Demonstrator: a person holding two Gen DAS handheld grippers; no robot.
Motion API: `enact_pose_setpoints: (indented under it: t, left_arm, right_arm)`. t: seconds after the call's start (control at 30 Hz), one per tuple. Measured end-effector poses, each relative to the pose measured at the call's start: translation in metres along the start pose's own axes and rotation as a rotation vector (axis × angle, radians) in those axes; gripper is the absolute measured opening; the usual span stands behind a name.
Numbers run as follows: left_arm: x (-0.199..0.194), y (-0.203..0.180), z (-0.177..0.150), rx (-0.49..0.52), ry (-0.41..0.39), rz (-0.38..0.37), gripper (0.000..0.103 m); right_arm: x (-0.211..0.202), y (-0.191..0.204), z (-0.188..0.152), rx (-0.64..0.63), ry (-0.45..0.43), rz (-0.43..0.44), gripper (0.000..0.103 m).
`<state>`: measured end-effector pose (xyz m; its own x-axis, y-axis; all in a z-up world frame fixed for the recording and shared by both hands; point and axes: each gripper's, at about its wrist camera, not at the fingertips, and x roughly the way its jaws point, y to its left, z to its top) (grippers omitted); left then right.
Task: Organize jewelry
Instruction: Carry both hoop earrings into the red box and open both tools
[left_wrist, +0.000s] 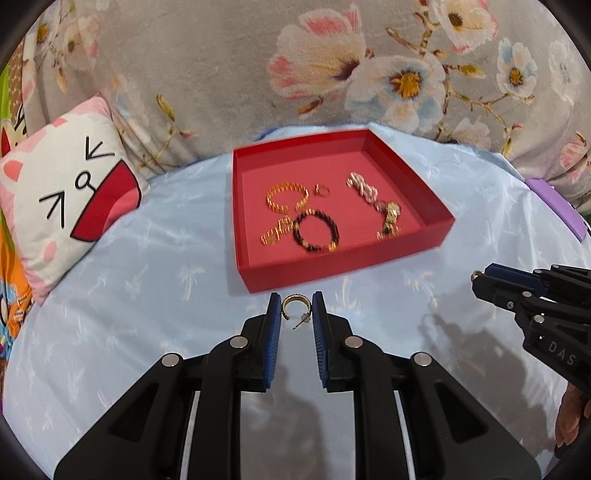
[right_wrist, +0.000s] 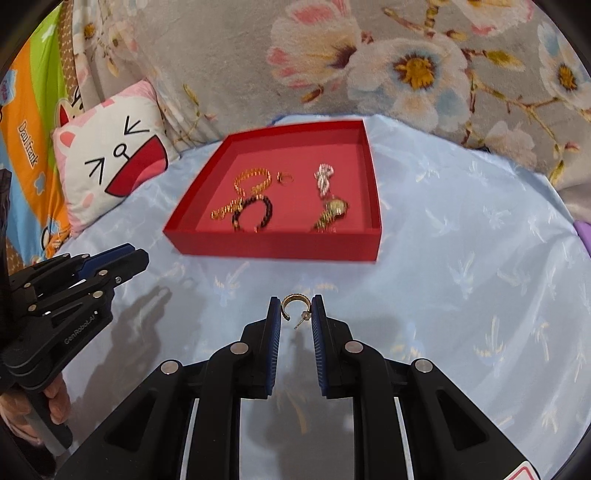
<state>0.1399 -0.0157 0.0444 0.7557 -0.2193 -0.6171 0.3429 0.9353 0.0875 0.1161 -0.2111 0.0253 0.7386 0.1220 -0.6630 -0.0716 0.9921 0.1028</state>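
Note:
A red tray (left_wrist: 258, 275) (right_wrist: 277, 245) sits on the light blue cloth and holds a gold bracelet (left_wrist: 286, 197), a dark bead bracelet (left_wrist: 316, 232), a small ring (left_wrist: 321, 190), a silver chain (left_wrist: 364, 186) and a gold watch (left_wrist: 389, 218). My left gripper (left_wrist: 297, 308) is shut on a gold hoop earring (left_wrist: 293, 301) just in front of the tray. My right gripper (right_wrist: 297, 308) is shut on another gold hoop earring (right_wrist: 291, 301), further back from the tray. Each gripper shows in the other's view, the right gripper (left_wrist: 476, 280) and the left gripper (right_wrist: 142, 258).
A cat-face pillow (left_wrist: 62, 192) (right_wrist: 110, 158) lies left of the tray. A grey floral blanket (left_wrist: 332, 66) rises behind it. A purple object (left_wrist: 554, 206) sits at the cloth's right edge. Open blue cloth (right_wrist: 461, 277) surrounds the tray.

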Motion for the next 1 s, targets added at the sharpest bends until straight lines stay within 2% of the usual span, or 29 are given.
enact_pose_setpoints:
  t: [0.23, 0.5, 0.7, 1.0]
  left_arm:
    - [0.016, 0.006, 0.055, -0.008, -0.071, 0.026, 0.016]
    - [0.062, 0.014, 0.104, -0.063, -0.081, 0.033, 0.016]
    - [0.102, 0.014, 0.116, -0.057, -0.052, 0.088, 0.016]
    - [0.142, 0.02, 0.117, -0.097, -0.002, 0.095, 0.016]
  right_arm:
    - [0.011, 0.008, 0.057, -0.026, -0.065, -0.014, 0.015]
    - [0.057, 0.01, 0.107, 0.011, -0.065, 0.001, 0.016]
    - [0.095, 0.008, 0.123, 0.024, -0.049, -0.024, 0.016]
    - [0.125, 0.003, 0.132, 0.034, -0.028, -0.041, 0.016]
